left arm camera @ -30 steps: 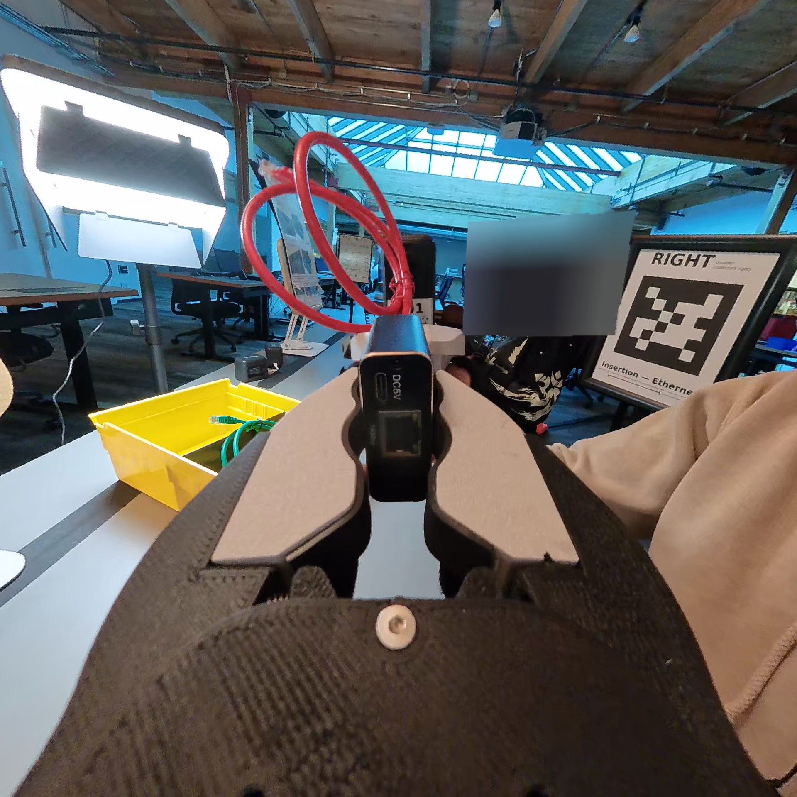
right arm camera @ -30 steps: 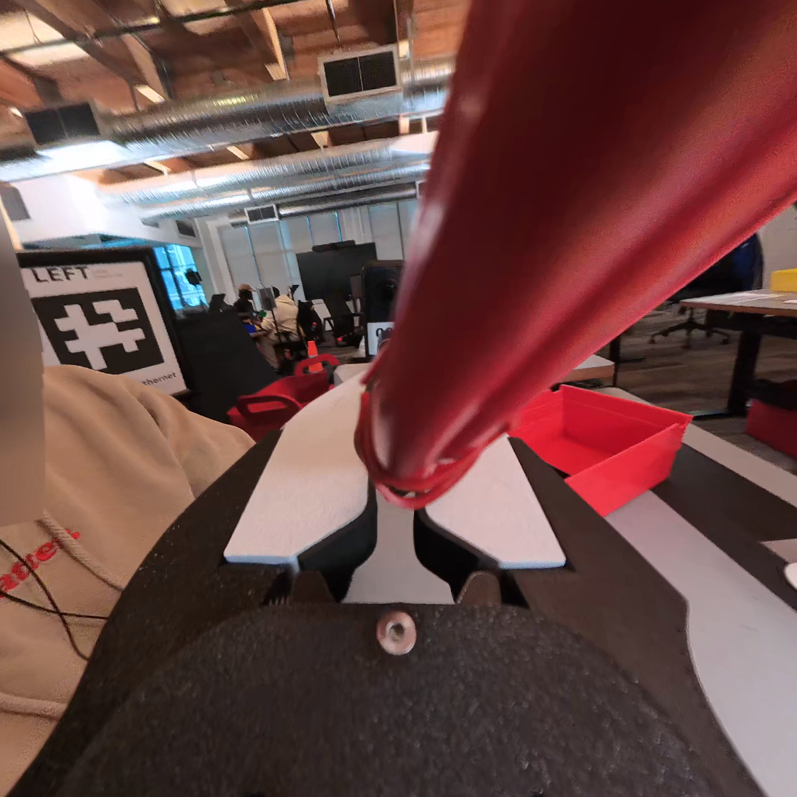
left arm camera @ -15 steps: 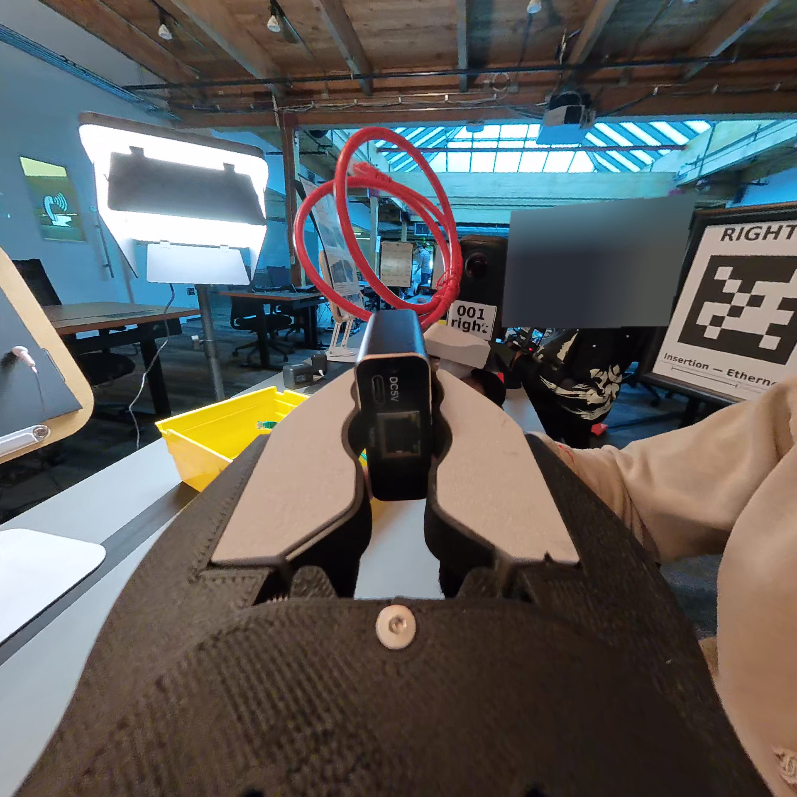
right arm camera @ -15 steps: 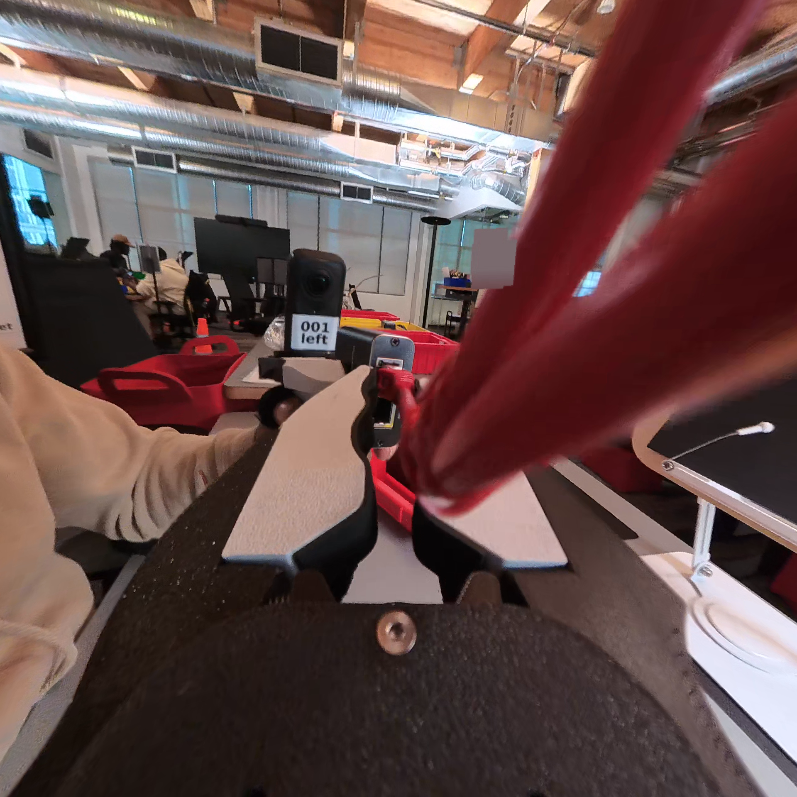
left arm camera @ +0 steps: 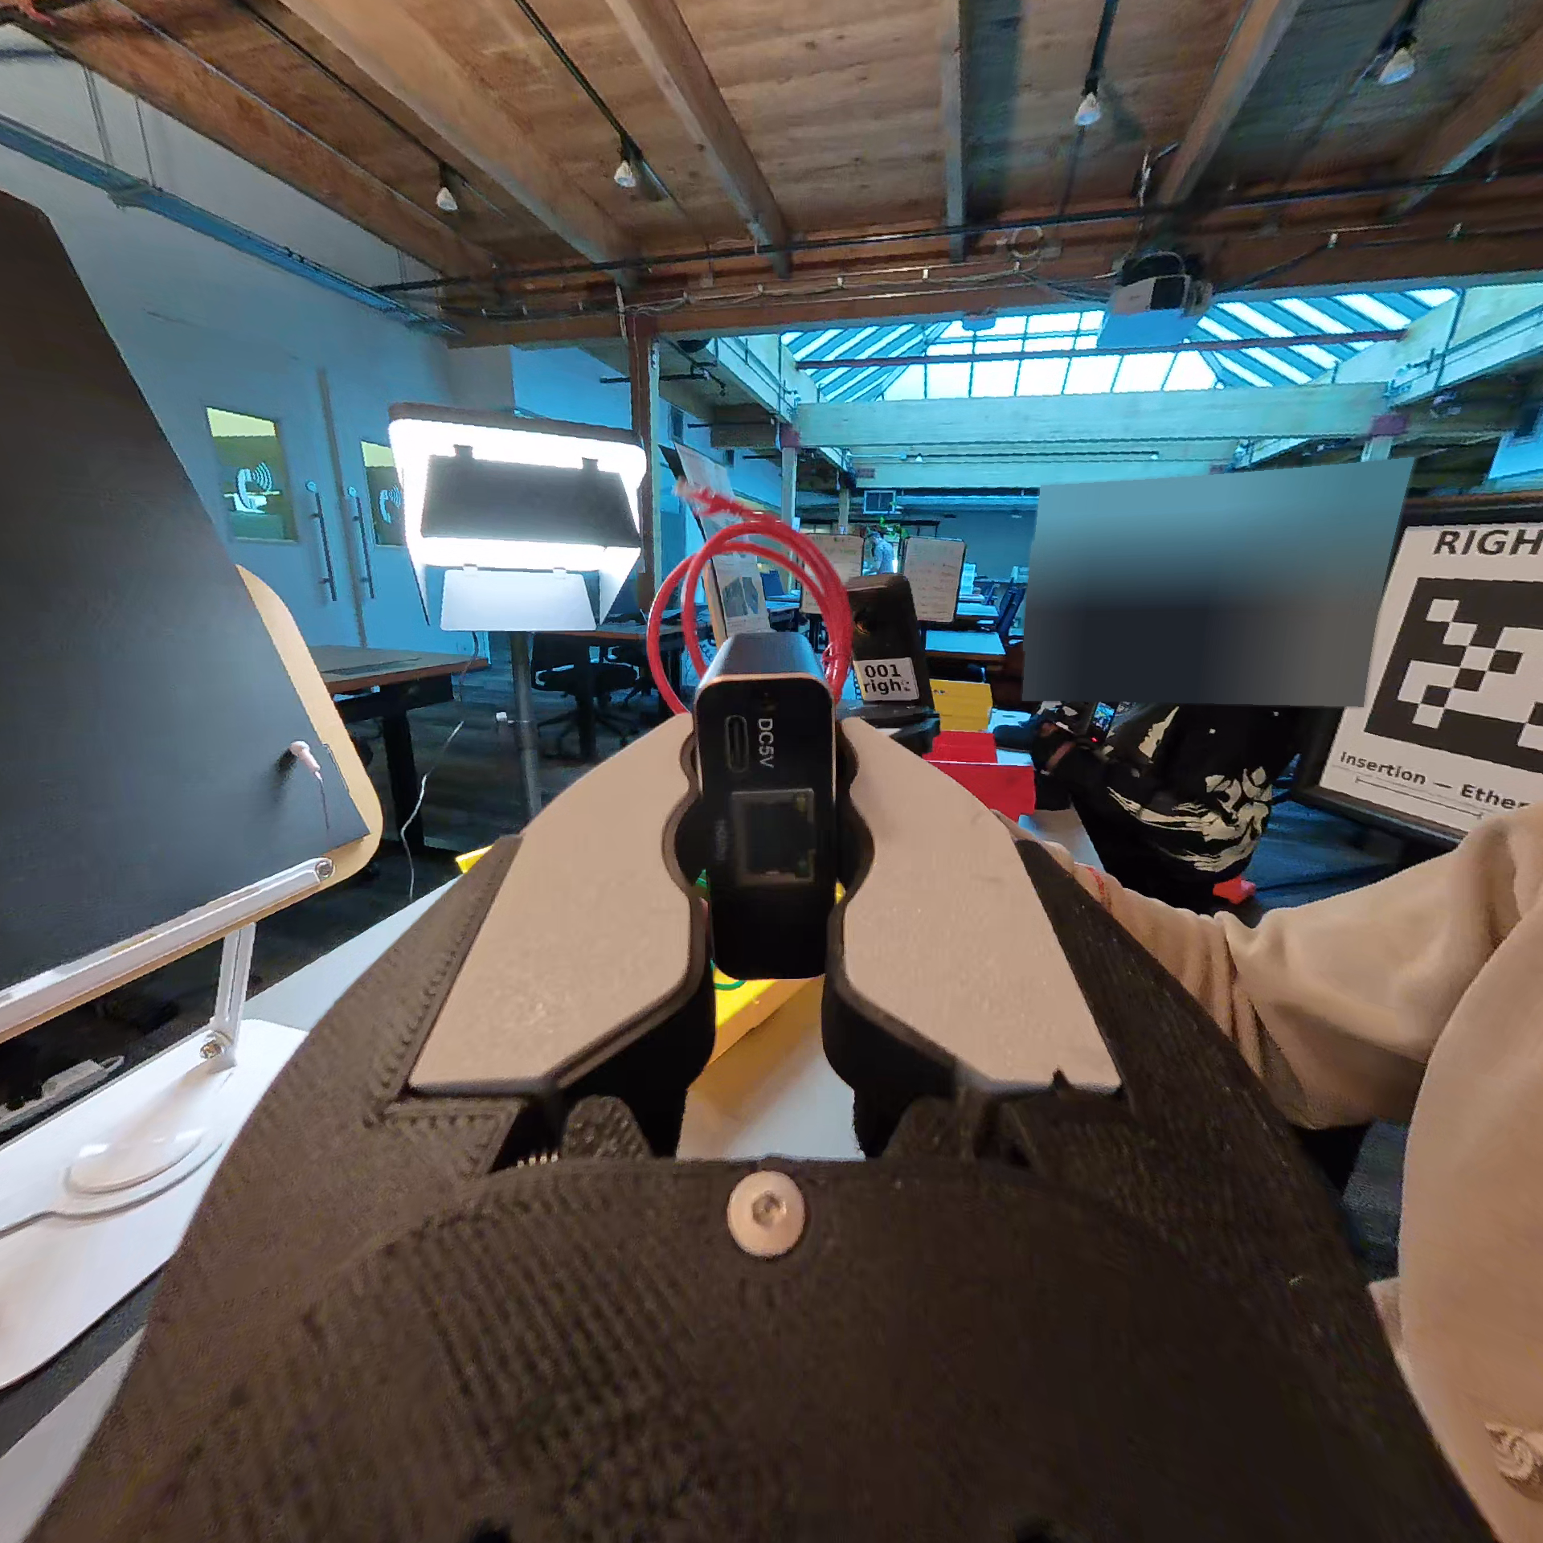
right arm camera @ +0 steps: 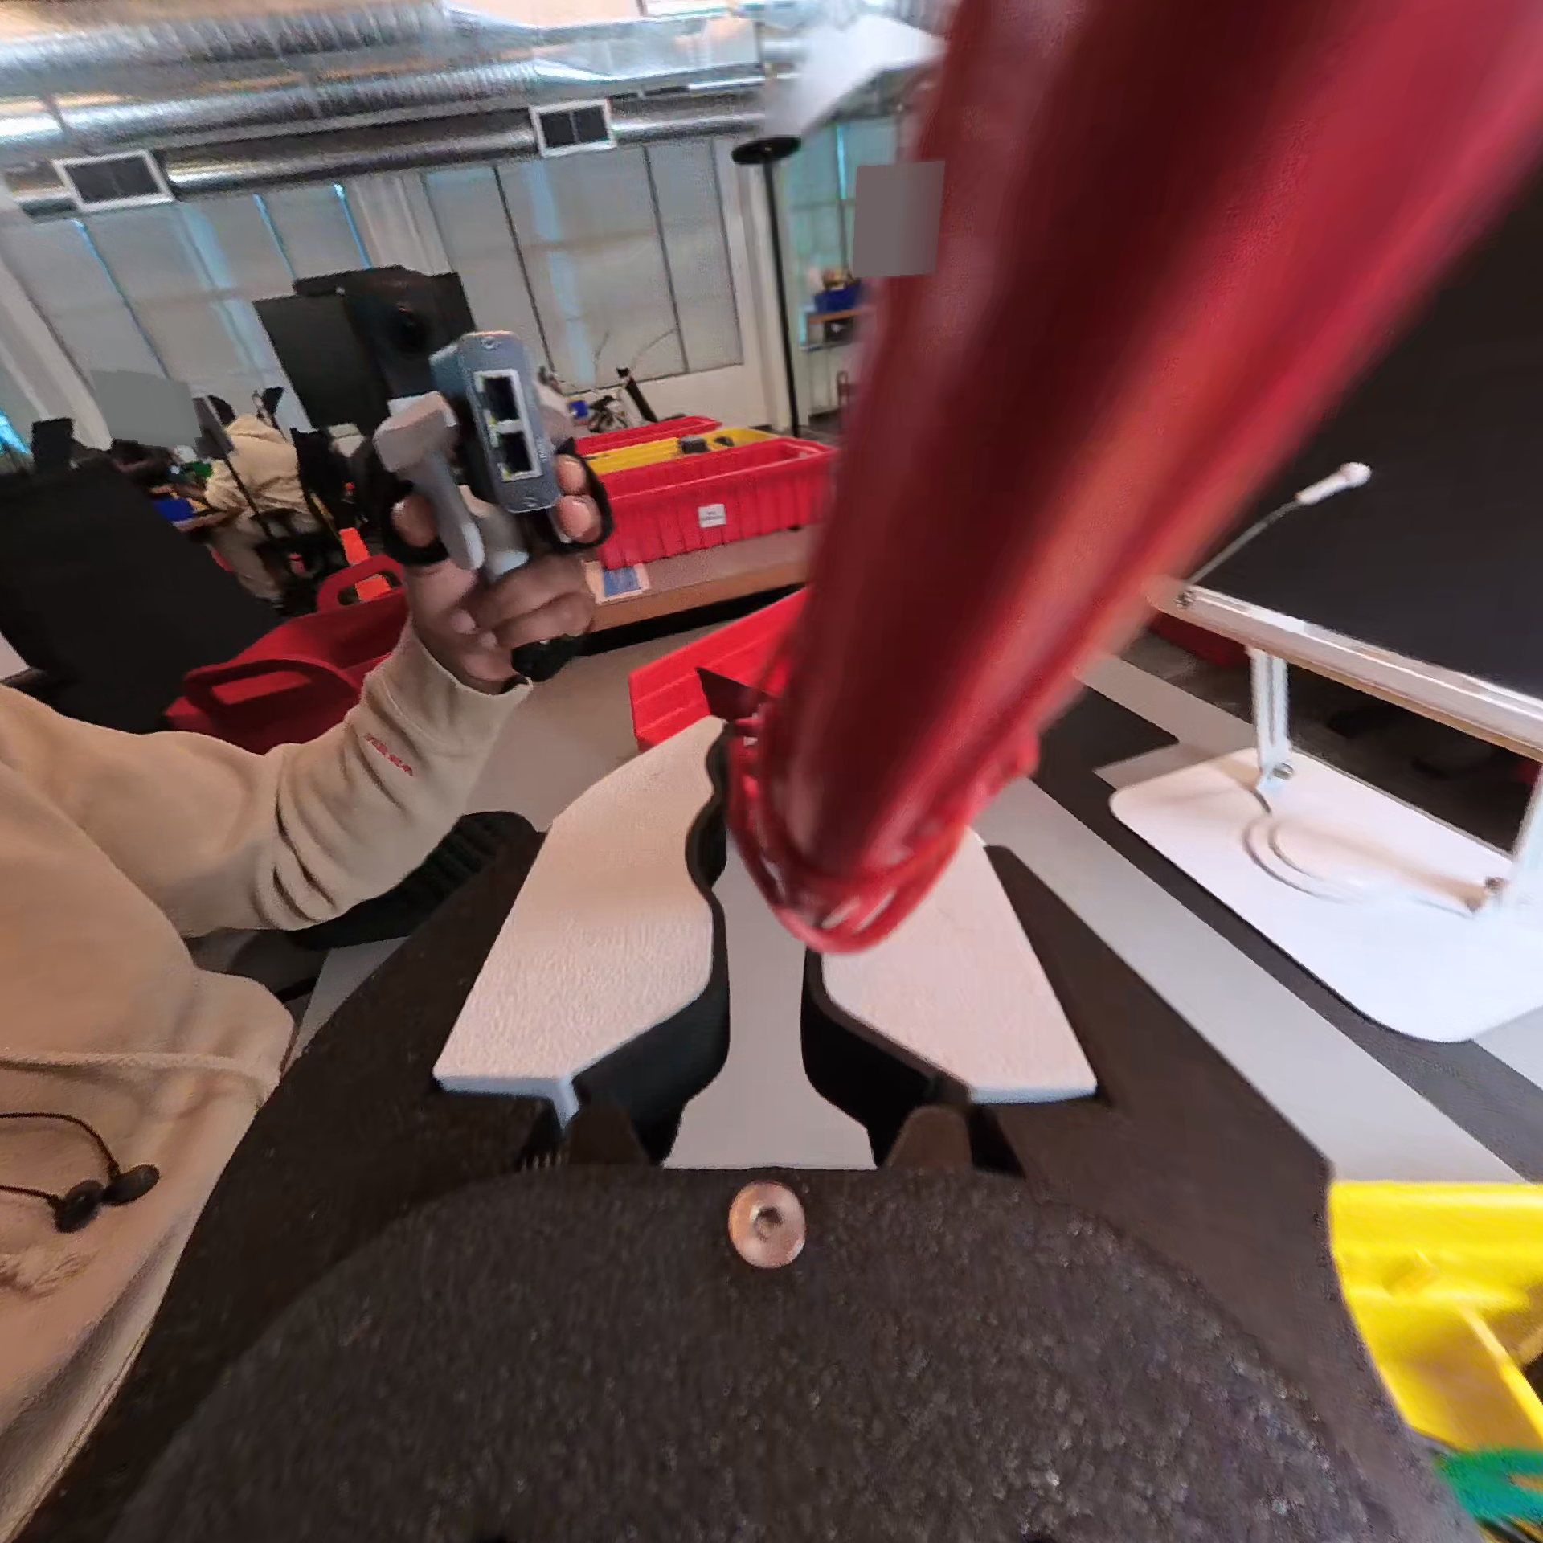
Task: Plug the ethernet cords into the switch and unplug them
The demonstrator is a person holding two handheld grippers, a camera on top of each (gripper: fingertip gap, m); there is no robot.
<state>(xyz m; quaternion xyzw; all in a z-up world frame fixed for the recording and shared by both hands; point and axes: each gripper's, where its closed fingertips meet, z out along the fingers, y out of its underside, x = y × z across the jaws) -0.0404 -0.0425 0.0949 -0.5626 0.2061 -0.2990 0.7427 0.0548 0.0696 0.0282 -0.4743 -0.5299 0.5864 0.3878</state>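
My left gripper (left arm camera: 766, 743) is shut on a small black switch (left arm camera: 766, 843) and holds it upright in the air, one port and a small socket facing the camera. In the right wrist view the switch (right arm camera: 505, 426) is up at the left, a hand around the left gripper's handle, and its two facing ports are empty. My right gripper (right arm camera: 801, 801) is shut on a coiled red ethernet cord (right arm camera: 1085, 417), which rises blurred close to the lens. The cord's loops (left arm camera: 751, 584) show behind the switch, apart from it.
A yellow bin (left arm camera: 756, 1014) with a green cord lies below the left gripper and also shows in the right wrist view (right arm camera: 1436, 1302). A red bin (right arm camera: 693, 693) sits on the grey table. A black board on a white stand (right arm camera: 1336, 877) stands to one side. A beige sleeve (left arm camera: 1252, 960) crosses on the right. The grippers' ends are close to 15 cm from one another.
Half a second ago the red cord's plug was at the switch. The grippers have since drawn apart, and the switch's two ports now show empty. Both views have swung round.
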